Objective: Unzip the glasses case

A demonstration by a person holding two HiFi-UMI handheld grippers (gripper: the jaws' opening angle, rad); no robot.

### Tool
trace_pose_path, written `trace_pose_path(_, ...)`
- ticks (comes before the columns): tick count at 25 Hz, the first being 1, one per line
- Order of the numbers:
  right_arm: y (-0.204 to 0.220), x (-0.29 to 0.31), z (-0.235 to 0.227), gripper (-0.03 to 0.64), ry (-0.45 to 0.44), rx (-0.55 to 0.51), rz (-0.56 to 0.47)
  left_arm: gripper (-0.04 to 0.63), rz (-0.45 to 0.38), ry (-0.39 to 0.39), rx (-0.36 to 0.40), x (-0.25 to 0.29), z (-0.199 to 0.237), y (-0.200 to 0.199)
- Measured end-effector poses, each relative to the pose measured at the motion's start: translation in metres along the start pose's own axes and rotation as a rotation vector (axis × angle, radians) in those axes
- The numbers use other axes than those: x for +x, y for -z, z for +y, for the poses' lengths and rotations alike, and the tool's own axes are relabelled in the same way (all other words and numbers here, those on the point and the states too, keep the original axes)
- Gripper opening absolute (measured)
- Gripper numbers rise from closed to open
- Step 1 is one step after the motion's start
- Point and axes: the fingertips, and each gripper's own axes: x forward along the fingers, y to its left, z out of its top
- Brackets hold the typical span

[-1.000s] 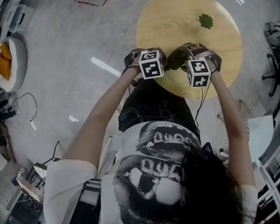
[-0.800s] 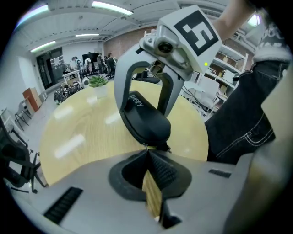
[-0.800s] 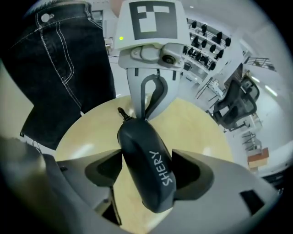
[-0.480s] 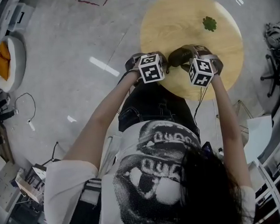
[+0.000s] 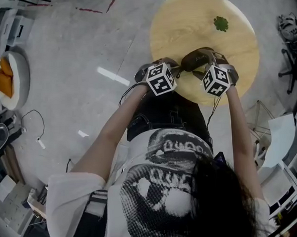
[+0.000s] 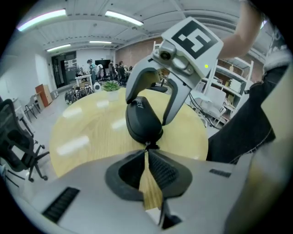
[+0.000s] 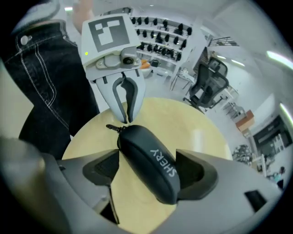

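From the head view, both bare forearms reach forward and down, side by side, to the near edge of the round wooden worktop [image 5: 193,22], where the black glasses case [image 5: 193,59] lies. A small green plant [image 5: 220,22] sits well apart, towards the far edge. The left tongs [image 5: 173,72] point in at the case's left end from just off the worktop's edge, marker cube uppermost. The right tongs [image 5: 203,62] come steeply down over the case. In the left gripper view, the left tongs are drawn narrow, their tips pinched together on the small zip pull [image 6: 147,146] at the case's nearest end, and the right tongs straddle the case from above. In the right gripper view, the right tongs are wide and opening. The case lies slantwise between them, lettered side up, its lower end overlapping the right-hand pad [image 7: 192,169]; whether either pad presses on it I cannot tell. The left tongs hang at its far end.
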Motion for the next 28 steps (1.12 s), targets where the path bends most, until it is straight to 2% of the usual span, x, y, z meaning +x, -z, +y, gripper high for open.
trace_pose_path(3, 0.001, -0.019, -0.001, 0.387, 0.082, 0.17, -0.058, 0.017, -0.043, -0.018, -0.043, -0.014, 0.005, -0.001)
trace_pose_path(5, 0.004, -0.034, -0.001, 0.356, 0.147, 0.274, -0.096, 0.017, -0.072, -0.024, -0.063, -0.024, 0.007, -0.004)
trace_pose_path(8, 0.014, -0.055, 0.005, 0.33, 0.237, 0.448, -0.152, 0.017, -0.12, -0.011, -0.06, -0.033, 0.006, -0.015)
trace_pose_path(12, 0.023, -0.085, 0.026, 0.269, 0.347, 0.68, -0.244, 0.017, -0.182, 0.049, -0.032, -0.043, -0.017, -0.036)
trace_pose_path(18, 0.041, -0.124, 0.065, 0.255, 0.467, 0.969, -0.361, 0.017, -0.205, 0.164, 0.015, -0.04, -0.057, -0.062)
trace_pose_path(22, 0.054, -0.147, 0.094, 0.255, 0.539, 1.104, -0.409, 0.017, -0.223, 0.222, 0.047, -0.039, -0.082, -0.082)
trace_pose_path(28, 0.064, -0.173, 0.132, 0.255, 0.62, 1.179, -0.456, 0.017, -0.268, 0.244, -0.005, -0.043, -0.117, -0.1)
